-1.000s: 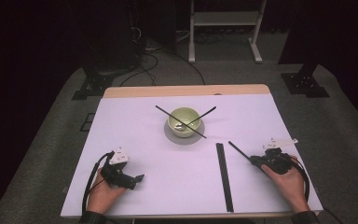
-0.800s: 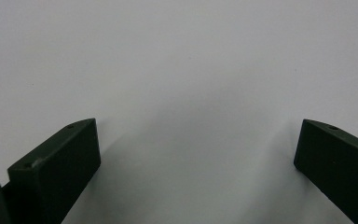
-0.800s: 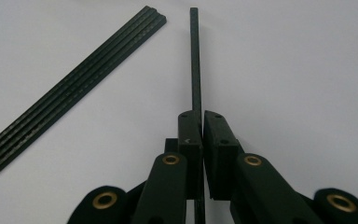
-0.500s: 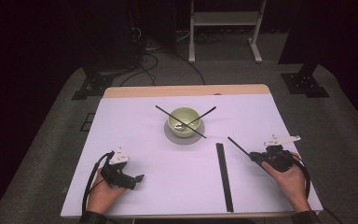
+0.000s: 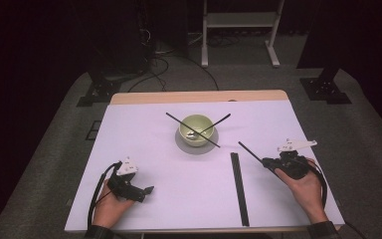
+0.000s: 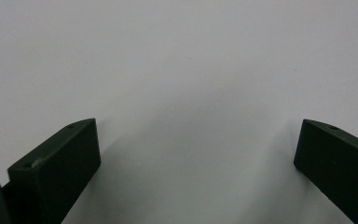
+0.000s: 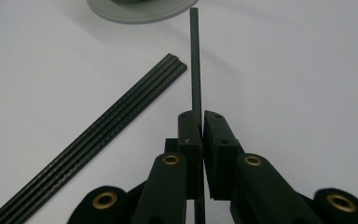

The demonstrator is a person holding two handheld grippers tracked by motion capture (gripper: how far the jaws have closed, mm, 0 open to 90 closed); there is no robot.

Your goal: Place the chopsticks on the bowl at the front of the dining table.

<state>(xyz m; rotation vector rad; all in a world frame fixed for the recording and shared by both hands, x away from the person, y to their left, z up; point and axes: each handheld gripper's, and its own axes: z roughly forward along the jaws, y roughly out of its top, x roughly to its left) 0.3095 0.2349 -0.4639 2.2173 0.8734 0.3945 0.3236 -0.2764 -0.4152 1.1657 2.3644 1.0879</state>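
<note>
The right tool [image 7: 201, 122] pinches a black stick [image 7: 195, 60] near the table's [image 5: 144, 144] right edge; the left tool [image 6: 196, 154] gapes wide, empty.

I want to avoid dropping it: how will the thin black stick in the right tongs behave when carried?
The black stick stays straight beyond the right tongs, so probably stiff. It looks thin and smooth, so it may slip or pivot. Likely light.
</note>
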